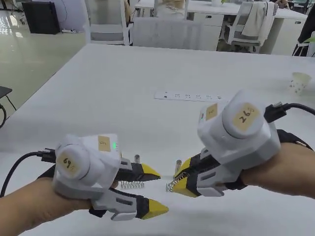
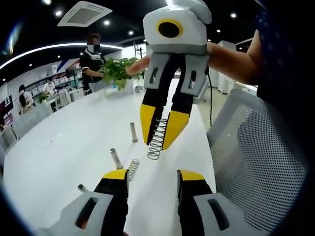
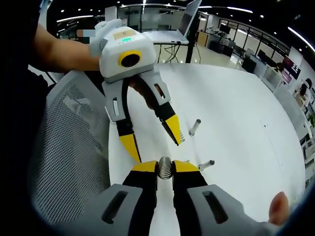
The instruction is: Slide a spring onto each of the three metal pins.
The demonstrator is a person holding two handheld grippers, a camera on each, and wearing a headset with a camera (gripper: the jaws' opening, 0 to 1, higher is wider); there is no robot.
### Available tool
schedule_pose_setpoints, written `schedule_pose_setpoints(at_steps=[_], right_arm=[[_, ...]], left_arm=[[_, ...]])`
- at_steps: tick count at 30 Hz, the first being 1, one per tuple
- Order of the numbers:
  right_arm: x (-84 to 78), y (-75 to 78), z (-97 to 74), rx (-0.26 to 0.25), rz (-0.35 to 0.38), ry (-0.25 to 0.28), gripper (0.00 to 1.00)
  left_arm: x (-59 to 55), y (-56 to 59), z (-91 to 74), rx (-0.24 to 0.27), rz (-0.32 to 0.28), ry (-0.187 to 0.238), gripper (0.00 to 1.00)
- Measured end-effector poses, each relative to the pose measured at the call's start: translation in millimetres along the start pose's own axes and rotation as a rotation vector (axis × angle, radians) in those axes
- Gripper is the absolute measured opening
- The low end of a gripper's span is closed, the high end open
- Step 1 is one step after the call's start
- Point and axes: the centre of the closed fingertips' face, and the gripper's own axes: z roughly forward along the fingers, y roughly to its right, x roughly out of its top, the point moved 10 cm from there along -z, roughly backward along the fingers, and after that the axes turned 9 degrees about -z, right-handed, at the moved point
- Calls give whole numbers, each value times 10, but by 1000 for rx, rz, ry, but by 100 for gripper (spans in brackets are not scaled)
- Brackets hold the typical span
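My right gripper (image 1: 177,179) is shut on a steel spring (image 1: 172,185) just above the white table (image 1: 147,73). Its own view shows the spring (image 3: 165,172) pinched end-on between the yellow pads. The left gripper (image 1: 155,191) faces it, open and holding nothing. A second spring (image 1: 132,185) lies on the table between the two grippers. Two short metal pins (image 1: 137,158) (image 1: 178,163) stand just beyond the tips. In the left gripper view, three pins (image 2: 133,132) (image 2: 116,158) (image 2: 82,188) stand in a row beside the loose spring (image 2: 133,168), and the right gripper (image 2: 157,142) hangs over them.
A white power strip (image 1: 189,96) lies mid-table and a paper cup (image 1: 299,82) stands at the far right. Desks and chairs stand past the far edge. A mesh chair (image 2: 261,147) sits close to the table's near edge. A person (image 2: 91,54) stands by a plant (image 2: 115,71).
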Motion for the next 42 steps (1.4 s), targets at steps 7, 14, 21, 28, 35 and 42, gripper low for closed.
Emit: schedule_pose_setpoints(at_steps=[7, 14, 21, 28, 35, 42], right_arm=[[-50, 18, -30, -7, 11, -14, 9], [-75, 30, -55, -13, 20, -19, 9], [-118, 54, -89, -19, 30, -27, 9], [-132, 76, -101, -22, 34, -31, 9], [-164, 99, -131, -29, 39, -35, 9], [-216, 125, -168, -35, 50, -42, 9]], left_arm=[[-10, -79, -112, 26, -49, 25, 39], [-31, -124, -183, 45, -75, 28, 43], [-72, -164, -296, 71, -100, 33, 47], [-113, -185, -389, 109, -125, 51, 49], [-171, -208, -467, 140, -147, 61, 51], [-214, -222, -526, 174, -173, 78, 52]])
